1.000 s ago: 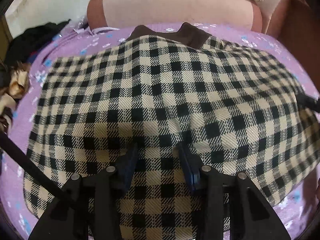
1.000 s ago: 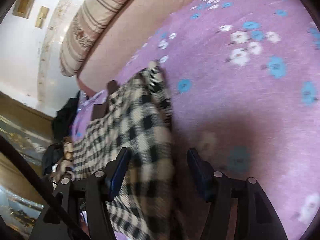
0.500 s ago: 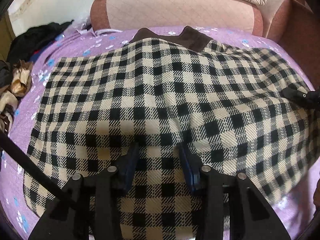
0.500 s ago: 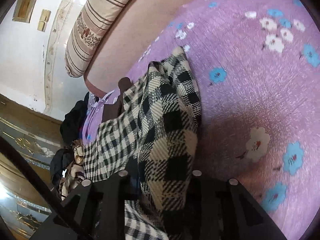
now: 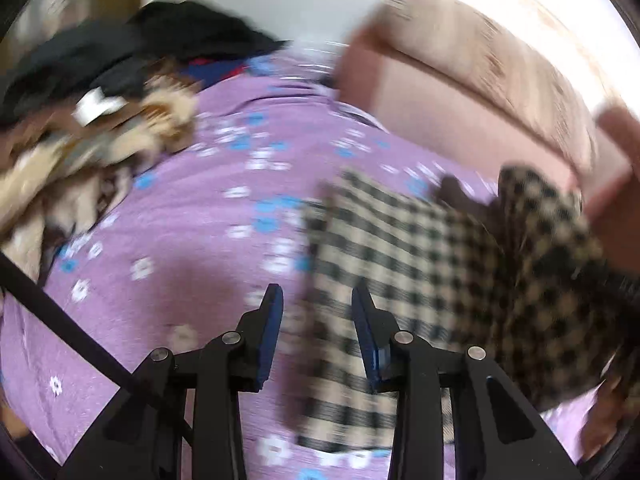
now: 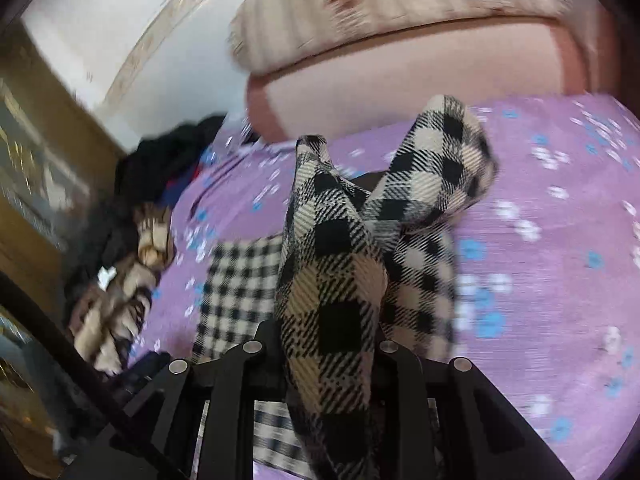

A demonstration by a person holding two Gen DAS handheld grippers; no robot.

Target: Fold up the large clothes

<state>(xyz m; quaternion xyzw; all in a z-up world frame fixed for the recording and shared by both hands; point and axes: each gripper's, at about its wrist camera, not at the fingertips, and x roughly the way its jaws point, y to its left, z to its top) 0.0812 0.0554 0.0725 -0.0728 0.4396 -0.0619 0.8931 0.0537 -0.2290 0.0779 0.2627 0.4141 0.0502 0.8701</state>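
While half a second ago the checked shirt (image 6: 332,264) lay spread across the purple floral bedspread (image 5: 180,240), the right gripper (image 6: 320,344), jaws clamped on it, now lifts its edge; the left gripper (image 5: 316,320), jaws apart, has swung off its edge, so a fold has begun.

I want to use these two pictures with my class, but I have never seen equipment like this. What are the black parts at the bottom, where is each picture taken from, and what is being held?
No robot here: a person holds one pair of tongs in each hand, with a camera on each looking along its fingers.

In the left view, the left tongs are open and empty above a purple flowered bedspread.

In the right view, the right tongs are shut on a checked garment, lifting a fold of it; the rest lies on the bedspread.

A heap of other clothes lies at the bed's edge. Both pictures are blurred by motion.
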